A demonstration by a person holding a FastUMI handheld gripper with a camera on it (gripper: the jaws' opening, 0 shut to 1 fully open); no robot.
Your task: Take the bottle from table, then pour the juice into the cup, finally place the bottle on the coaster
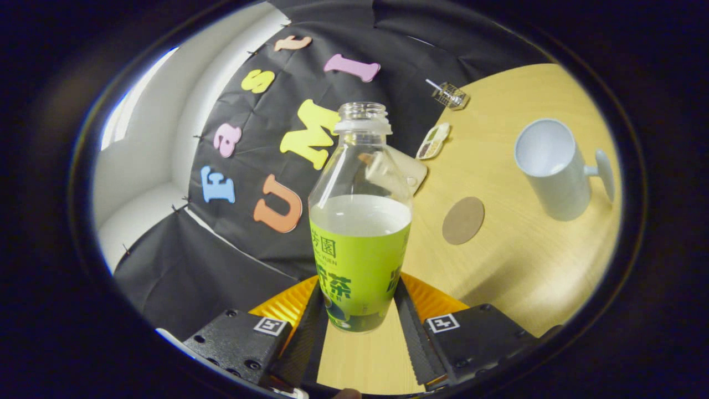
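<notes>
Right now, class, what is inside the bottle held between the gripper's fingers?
The uncapped bottle, with the gripper shut on it, holds pale cloudy juice up to just above its green label; above that it is empty. The label hides the juice lower down.

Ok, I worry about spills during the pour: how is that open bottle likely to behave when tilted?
The bottle has no cap, so liquid would probably run out early in a tilt. It looks about half full, so likely moderately heavy and sloshing. The gripper fingers press its labelled lower body; thin clear plastic may flex under squeeze.
</notes>
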